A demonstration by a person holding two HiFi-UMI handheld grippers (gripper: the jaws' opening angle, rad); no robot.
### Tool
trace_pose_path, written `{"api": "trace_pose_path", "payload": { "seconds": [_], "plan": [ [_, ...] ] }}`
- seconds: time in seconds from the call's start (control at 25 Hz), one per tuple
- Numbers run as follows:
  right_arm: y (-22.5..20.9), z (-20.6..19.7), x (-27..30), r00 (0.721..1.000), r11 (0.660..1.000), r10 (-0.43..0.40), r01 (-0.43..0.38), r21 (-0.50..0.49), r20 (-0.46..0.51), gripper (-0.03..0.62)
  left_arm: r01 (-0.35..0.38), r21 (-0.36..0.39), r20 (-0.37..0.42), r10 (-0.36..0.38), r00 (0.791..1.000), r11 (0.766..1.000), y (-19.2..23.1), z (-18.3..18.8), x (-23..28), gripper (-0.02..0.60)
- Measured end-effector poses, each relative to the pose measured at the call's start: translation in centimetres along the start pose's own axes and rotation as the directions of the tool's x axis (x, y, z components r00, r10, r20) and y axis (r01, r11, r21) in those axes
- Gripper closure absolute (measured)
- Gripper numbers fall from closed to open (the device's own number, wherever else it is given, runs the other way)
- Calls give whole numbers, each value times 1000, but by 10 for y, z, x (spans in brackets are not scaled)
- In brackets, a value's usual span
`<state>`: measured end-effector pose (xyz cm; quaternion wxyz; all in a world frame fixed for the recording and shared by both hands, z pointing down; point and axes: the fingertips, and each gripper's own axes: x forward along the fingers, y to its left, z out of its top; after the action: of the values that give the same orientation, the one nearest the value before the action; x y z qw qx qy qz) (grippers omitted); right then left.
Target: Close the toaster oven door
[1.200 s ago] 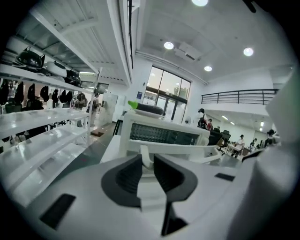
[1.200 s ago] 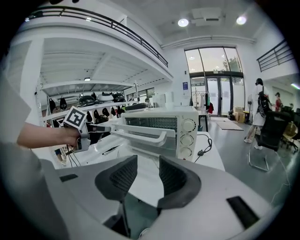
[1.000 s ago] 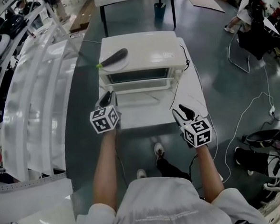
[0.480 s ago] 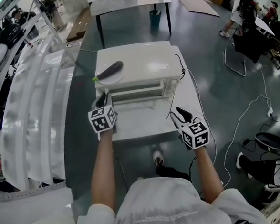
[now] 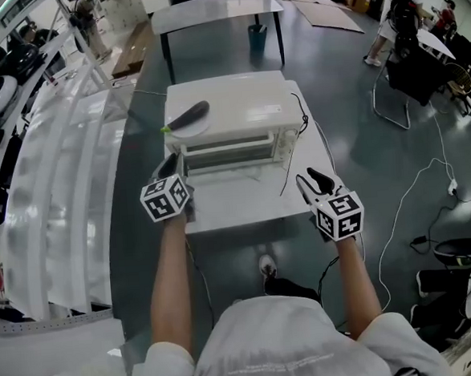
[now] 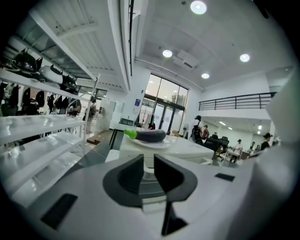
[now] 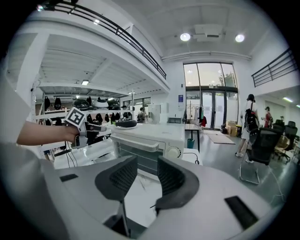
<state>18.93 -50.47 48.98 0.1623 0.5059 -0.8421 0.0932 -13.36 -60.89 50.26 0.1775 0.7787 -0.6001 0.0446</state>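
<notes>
The white toaster oven [image 5: 234, 111] stands on a white table [image 5: 245, 208], and its glass door [image 5: 227, 153] is up against the front. A dark eggplant [image 5: 188, 114] lies on a plate on its roof, left of centre. My left gripper [image 5: 169, 165] is at the oven's front left corner, open, with nothing between the jaws. In the left gripper view my left gripper [image 6: 148, 161] points at the eggplant [image 6: 147, 135] from below. My right gripper [image 5: 317, 179] hovers over the table's right edge, open and empty. In the right gripper view my right gripper [image 7: 146, 171] faces the oven [image 7: 152, 140], whose door is up.
The oven's black cable [image 5: 287, 171] runs across the table to the right. White shelving [image 5: 57, 163] lines the left side. Behind the oven stand another table [image 5: 215, 8] and a dark bin [image 5: 257, 37]. Chairs, people and floor cables are at the right.
The oven door, lying flat open a second ago, has swung up against the oven. My left gripper stayed by its left corner; my right gripper drifted right, away from the oven.
</notes>
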Motion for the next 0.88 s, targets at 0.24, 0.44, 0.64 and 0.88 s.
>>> {"api": "trace_pose_path", "payload": {
  "seconds": [0.24, 0.44, 0.64, 0.88],
  "plan": [
    [20, 42, -31, 996, 997, -66, 68, -39, 60, 478, 124, 176, 19, -129, 991, 977, -27, 27, -70, 535],
    [50, 64, -61, 990, 994, -78, 86, -63, 115, 544, 139, 359, 25, -158, 987, 923, -46, 31, -130, 561],
    [90, 79, -89, 987, 988, -68, 88, -130, 145, 572, 137, 392, 72, -178, 981, 910, -50, 37, -189, 563],
    [137, 92, -119, 984, 977, -31, 67, -201, 176, 577, 146, 449, 99, -212, 972, 882, -65, 47, -245, 563]
  ]
}}
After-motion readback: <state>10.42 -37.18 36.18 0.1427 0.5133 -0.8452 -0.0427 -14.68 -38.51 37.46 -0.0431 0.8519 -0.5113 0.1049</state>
